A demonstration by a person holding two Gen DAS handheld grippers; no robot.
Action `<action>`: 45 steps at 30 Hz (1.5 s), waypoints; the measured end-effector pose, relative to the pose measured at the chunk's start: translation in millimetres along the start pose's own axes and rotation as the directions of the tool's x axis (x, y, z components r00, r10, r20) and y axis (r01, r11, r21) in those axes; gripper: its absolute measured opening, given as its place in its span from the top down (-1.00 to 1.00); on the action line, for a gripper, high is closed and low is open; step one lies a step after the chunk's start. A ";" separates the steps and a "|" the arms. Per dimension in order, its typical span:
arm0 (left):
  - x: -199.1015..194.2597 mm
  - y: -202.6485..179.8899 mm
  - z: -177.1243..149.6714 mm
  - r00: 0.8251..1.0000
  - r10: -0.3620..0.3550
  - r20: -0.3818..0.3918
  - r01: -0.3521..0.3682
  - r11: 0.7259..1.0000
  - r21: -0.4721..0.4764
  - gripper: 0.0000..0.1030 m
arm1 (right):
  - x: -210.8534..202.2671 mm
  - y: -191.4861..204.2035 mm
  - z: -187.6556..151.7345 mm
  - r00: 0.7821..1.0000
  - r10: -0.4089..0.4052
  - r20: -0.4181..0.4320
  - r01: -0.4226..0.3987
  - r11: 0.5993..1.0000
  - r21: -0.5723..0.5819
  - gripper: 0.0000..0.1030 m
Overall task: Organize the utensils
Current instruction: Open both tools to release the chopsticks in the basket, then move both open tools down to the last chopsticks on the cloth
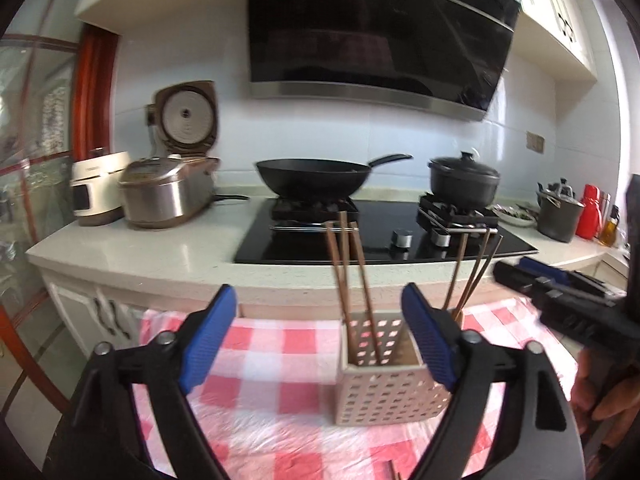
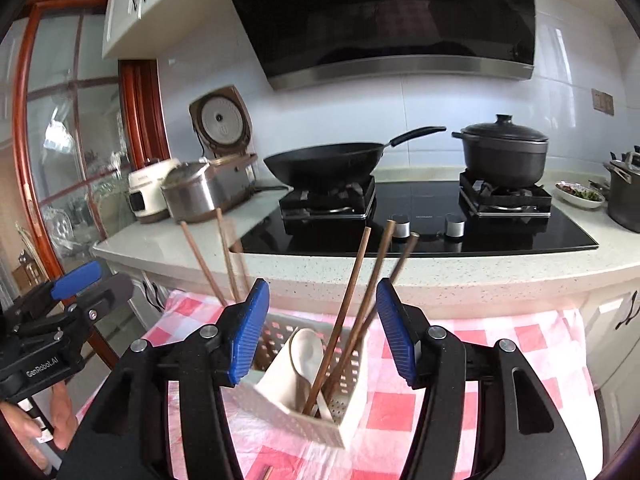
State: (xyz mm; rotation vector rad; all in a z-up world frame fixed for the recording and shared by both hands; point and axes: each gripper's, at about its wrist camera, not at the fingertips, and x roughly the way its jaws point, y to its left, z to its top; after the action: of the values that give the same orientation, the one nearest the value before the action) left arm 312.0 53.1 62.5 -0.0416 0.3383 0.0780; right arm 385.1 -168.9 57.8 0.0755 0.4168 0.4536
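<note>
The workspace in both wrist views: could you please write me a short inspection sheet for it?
Surface: red-and-white checked cloth under clear plastic, in front of the kitchen counter.
Job's things: white perforated caddy standing on the cloth; three brown chopsticks and a white spoon in one compartment, three more chopsticks in another.
Clutter: a brown stick end on the cloth at the near edge, mostly cut off.
Grippers: left tool open, empty; right tool open, empty, on either side of the caddy.
Cables: nothing seen.
Surroundings: wok and lidded pot on the stove, open rice cooker, range hood.
</note>
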 end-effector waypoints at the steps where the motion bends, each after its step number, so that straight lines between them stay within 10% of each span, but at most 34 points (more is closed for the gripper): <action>1: -6.1 2.4 -4.2 1.000 0.005 0.001 -0.005 1.000 -0.005 -0.67 | -8.1 -0.9 -3.6 1.000 0.001 0.005 -0.001 1.000 0.004 -0.05; 17: -87.9 23.3 -113.7 0.992 0.089 -0.090 -0.093 0.995 -0.036 -0.90 | -79.0 -1.0 -113.1 0.994 -0.014 -0.107 0.028 0.991 0.128 -0.05; 30: -100.5 28.7 -179.2 0.984 0.098 -0.150 -0.105 0.994 -0.042 -0.90 | -54.4 31.7 -190.2 0.957 -0.020 -0.291 0.049 0.995 0.092 -0.02; 45: -110.9 37.1 -188.5 0.982 0.153 -0.113 -0.152 0.988 0.013 -0.90 | -12.2 67.6 -214.8 0.900 -0.018 -0.437 0.066 0.993 0.094 0.64</action>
State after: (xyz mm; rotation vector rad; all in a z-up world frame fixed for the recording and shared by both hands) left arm 142.5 72.3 -79.3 -0.0155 0.4556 0.2272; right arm 260.0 -118.1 -122.8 0.0680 0.8840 0.4039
